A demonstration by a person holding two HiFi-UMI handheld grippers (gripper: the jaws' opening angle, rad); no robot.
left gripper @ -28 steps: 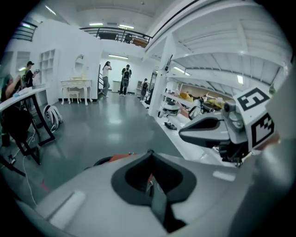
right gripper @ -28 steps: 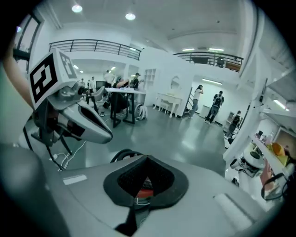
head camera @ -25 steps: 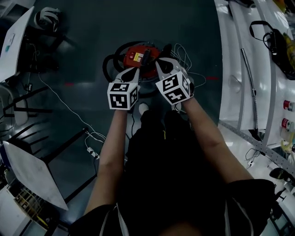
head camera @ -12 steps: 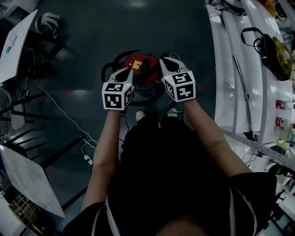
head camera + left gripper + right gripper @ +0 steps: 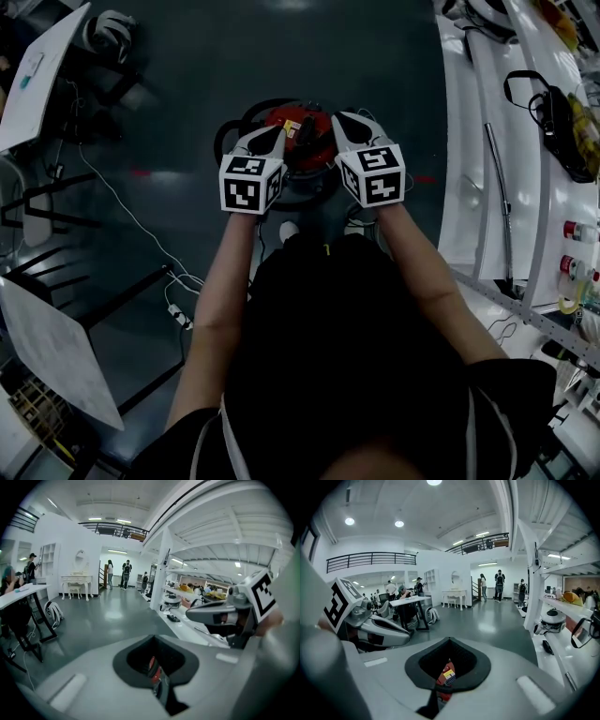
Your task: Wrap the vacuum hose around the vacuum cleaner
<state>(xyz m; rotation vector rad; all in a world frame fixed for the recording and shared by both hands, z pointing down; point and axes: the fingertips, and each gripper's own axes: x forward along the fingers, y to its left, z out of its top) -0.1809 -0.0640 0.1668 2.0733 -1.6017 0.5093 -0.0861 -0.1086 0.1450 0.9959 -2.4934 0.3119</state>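
Note:
The red vacuum cleaner point(image 5: 300, 141) stands on the dark floor in front of the person's feet in the head view. Its black hose point(image 5: 228, 141) curves round its left side. My left gripper point(image 5: 277, 132) hovers over the vacuum's left half, shut and holding nothing. My right gripper point(image 5: 338, 118) hovers over the right edge, also shut and holding nothing. In the left gripper view a sliver of the red vacuum body point(image 5: 152, 666) shows through the gap behind the jaws. In the right gripper view the vacuum's yellow label point(image 5: 448, 672) shows the same way.
A long white workbench point(image 5: 464, 141) runs along the right, with a metal tube point(image 5: 501, 187) and a black bag point(image 5: 558, 108) on it. A white cable point(image 5: 122, 211) and power strip point(image 5: 180, 315) lie on the floor at the left, near desks point(image 5: 37, 80) and a white board point(image 5: 52, 347).
Both grippers have risen a little above the vacuum and stayed shut. The right gripper has rolled, so its marker cube sits more squarely. The two now stand slightly further apart.

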